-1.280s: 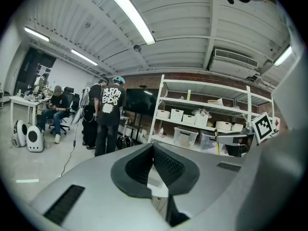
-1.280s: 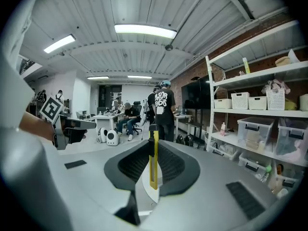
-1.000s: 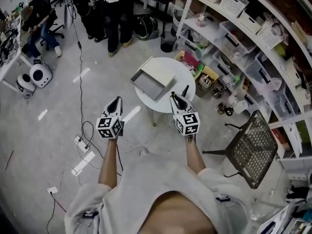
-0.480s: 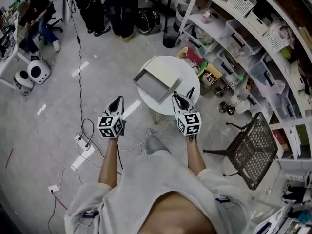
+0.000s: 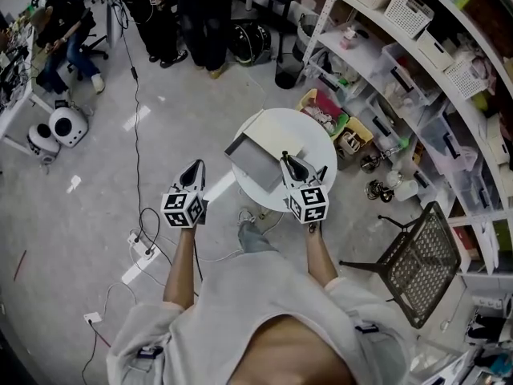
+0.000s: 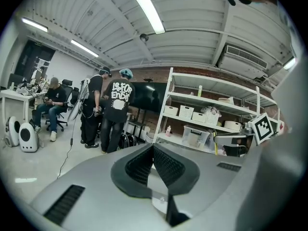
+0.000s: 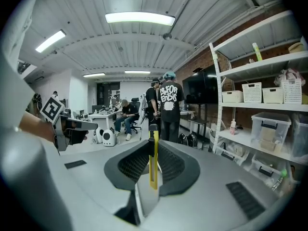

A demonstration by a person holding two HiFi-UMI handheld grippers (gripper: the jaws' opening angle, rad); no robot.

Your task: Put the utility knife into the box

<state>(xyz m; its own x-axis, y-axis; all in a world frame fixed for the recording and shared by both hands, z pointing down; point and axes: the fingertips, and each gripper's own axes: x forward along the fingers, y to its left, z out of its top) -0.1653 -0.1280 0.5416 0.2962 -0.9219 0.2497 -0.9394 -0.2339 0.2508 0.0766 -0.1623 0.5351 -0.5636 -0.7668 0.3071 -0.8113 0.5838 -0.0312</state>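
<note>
Left gripper [image 5: 192,167]: clenched on nothing, over the floor and off the tabletop's left edge.
Open grey rectangular box [image 5: 250,165]: at the left edge of the round white table [image 5: 309,127]; it looks empty.
Right gripper [image 5: 286,160]: grasping the yellow utility knife [image 7: 152,170].
Knife axis: upright across the jaws, black end up.
Key relation: the right gripper is the nearer one. In the head view its tip overlaps the box's right side, so the knife likely goes slightly left and down.
</note>
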